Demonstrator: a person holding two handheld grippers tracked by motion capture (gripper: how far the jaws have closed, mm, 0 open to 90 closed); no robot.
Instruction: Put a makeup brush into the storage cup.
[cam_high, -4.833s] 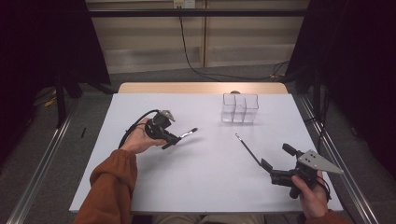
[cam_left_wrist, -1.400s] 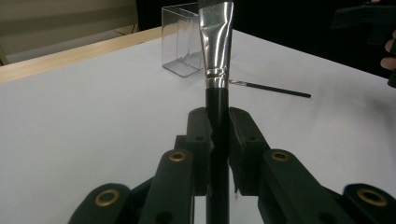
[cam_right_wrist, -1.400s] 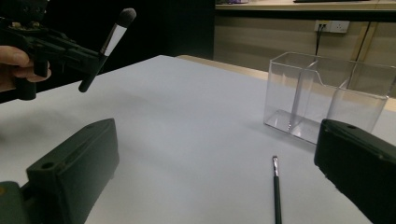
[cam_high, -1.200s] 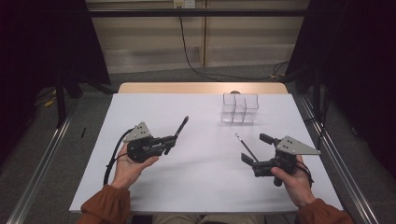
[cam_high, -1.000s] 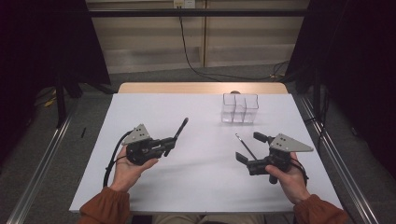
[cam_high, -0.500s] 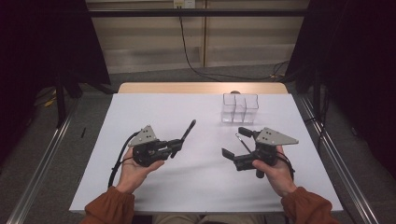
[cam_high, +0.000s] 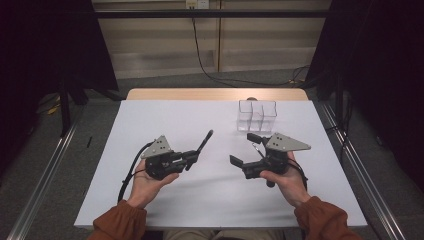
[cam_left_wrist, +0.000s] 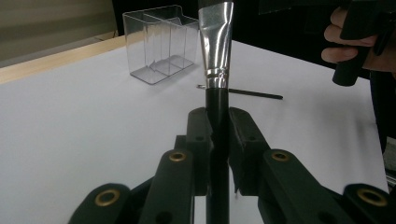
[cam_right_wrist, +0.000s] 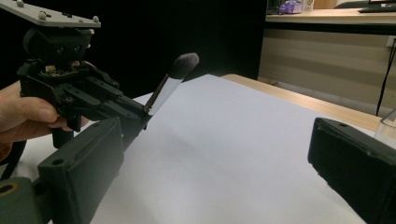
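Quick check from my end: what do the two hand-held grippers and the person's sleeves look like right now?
Both are black. The left hand-held gripper and the right hand-held gripper each carry a grey three-cornered plate on top. A black cable loops from the left one. Brass-coloured rivets dot the left one's linkages. The sleeves are rust-orange.

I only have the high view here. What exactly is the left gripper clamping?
Observer: A makeup brush, black handle pinched between the jaws, silver ferrule just beyond them.
Operator: What's at its far end?
Observer: A dark, rounded tuft of bristles, seen in the right gripper view, tilted upward.
Operator: And the right gripper?
Observer: Its jaws stand wide apart with nothing between them, pointing toward the left gripper.
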